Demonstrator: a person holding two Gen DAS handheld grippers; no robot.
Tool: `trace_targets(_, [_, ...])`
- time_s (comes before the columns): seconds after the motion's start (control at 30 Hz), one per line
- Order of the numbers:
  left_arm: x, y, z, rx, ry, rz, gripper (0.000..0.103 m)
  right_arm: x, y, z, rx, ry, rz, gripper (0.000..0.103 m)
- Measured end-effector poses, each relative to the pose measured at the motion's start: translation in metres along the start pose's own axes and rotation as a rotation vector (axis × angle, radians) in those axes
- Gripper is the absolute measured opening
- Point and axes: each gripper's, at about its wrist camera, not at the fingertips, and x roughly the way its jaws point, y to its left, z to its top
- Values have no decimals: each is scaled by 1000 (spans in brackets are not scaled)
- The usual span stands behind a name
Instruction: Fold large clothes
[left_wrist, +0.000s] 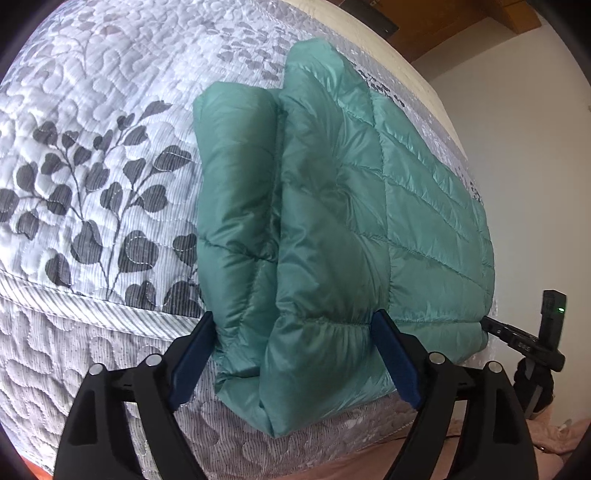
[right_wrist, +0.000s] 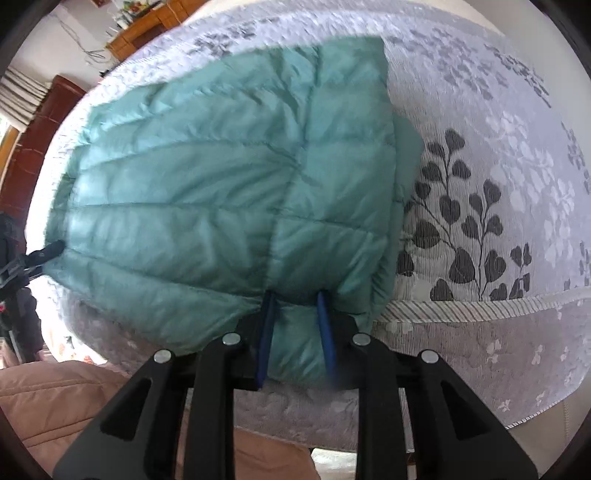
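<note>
A teal quilted puffer jacket (left_wrist: 351, 203) lies folded on the bed, its near end hanging over the mattress edge. A rolled sleeve lies along its left side in the left wrist view. My left gripper (left_wrist: 295, 347) stands wide open, its blue pads on either side of the gathered cuff end without squeezing it. In the right wrist view the jacket (right_wrist: 221, 192) fills the middle. My right gripper (right_wrist: 295, 332) is shut on a fold of the jacket's near edge, which is pinched between its narrow blue pads.
The bed wears a grey-white quilted cover (left_wrist: 92, 166) with dark leaf prints (right_wrist: 461, 221). A black device with a green light (left_wrist: 546, 325) touches the jacket's corner. Pinkish-brown padded cloth (right_wrist: 55, 398) lies below the bed edge. Wooden furniture (right_wrist: 147, 26) stands behind.
</note>
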Motion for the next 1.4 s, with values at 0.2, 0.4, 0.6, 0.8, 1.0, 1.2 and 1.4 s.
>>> trace_targets(0.2, [-2,11,-4,-13,10,-13,85,-18,24,0,-55,-12,29,23])
trace_targets(0.4, [-2,11,-9,11,23,25,85,17,19,-2,-15,61,15,22])
trace_targets(0.6, [5,-3,-11,50,36,107,79,28,19,-1,24,81,8,21])
trace_targets(0.8, [5,-26,-11,76,28,104,36,35,17,-1,51,79,14,21])
trace_targets(1.0, [-13,-50,-8,100,-3,87,21,21,6,-3,75,71,3,20])
trace_targets(1.2, [-41,-80,-1,218,-47,118,21,4,-8,-9,108,66,-36,20])
trace_targets(1.4, [-12,-82,2,246,28,220,21,38,-37,-16,163,113,52,19])
